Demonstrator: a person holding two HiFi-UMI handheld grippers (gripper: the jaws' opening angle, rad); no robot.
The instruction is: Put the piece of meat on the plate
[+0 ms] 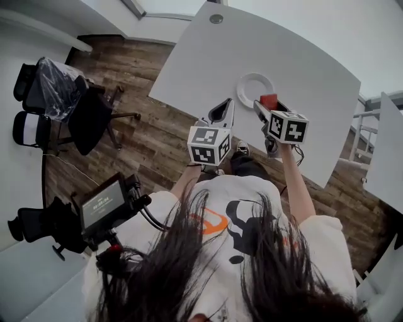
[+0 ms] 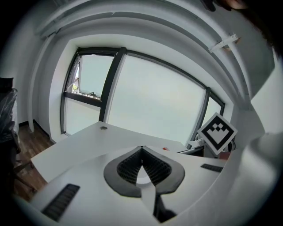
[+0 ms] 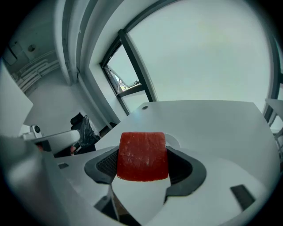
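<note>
A red block of meat (image 3: 142, 156) sits clamped between the jaws of my right gripper (image 3: 143, 164). In the head view the meat (image 1: 269, 101) hangs at the near right rim of a white plate (image 1: 250, 83) on the white table. The right gripper (image 1: 267, 108) is raised over the table's near edge. My left gripper (image 1: 221, 113) is to the left of it, shut and empty, its ribbed pads (image 2: 131, 164) touching at the tips in the left gripper view. The plate's rim (image 3: 173, 142) peeks out behind the meat.
The white table (image 1: 302, 56) has a round cable port (image 1: 216, 19) at its far end. Office chairs (image 1: 82, 113) stand on the wood floor to the left. A device with a screen (image 1: 101, 205) sits near the person's left side. Large windows (image 2: 154, 97) lie ahead.
</note>
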